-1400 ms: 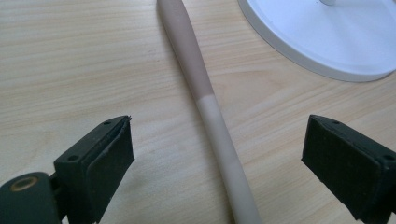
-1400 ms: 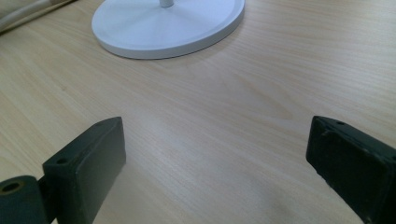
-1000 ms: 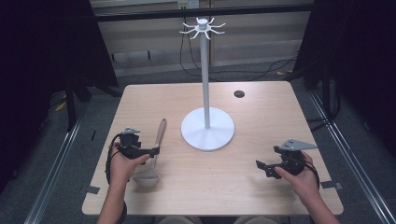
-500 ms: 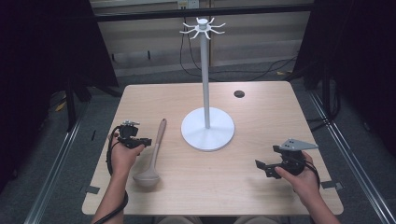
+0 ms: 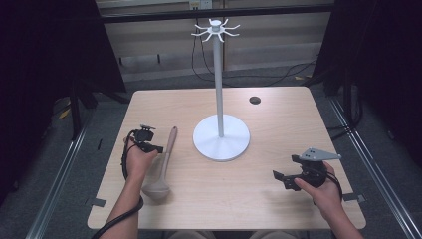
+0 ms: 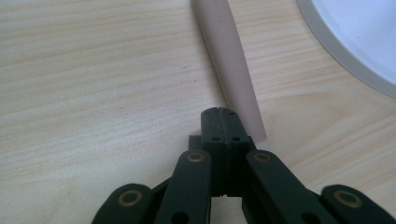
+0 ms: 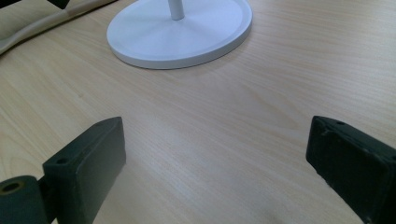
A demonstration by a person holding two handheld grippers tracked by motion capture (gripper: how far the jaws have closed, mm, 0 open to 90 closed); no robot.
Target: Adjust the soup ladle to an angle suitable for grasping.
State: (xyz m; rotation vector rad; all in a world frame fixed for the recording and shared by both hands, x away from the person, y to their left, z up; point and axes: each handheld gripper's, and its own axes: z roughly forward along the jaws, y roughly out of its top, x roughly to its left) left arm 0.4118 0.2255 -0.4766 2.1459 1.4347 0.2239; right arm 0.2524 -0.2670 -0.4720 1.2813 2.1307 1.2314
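Left gripper (image 5: 158, 148) sits at the left side of the desk (image 5: 278, 119), jaws pressed together on nothing, tip just beside the ladle's handle. In the left gripper view the shut jaws rest at desk level with the handle running up past them on their right; can't tell if they touch it. Wooden ladle (image 5: 162, 167) lies flat on the desk, handle toward the far side, bowl toward the person, just left of the stand's base. White hook stand (image 5: 219, 89) is upright mid-desk: round base, tall pole, ring of hooks at the top. Right gripper (image 5: 278, 178) is at the near right, well apart from the stand, jaws spread wide, bare desk between them. Small dark disc (image 5: 255, 100) lies at the far side, right of the pole
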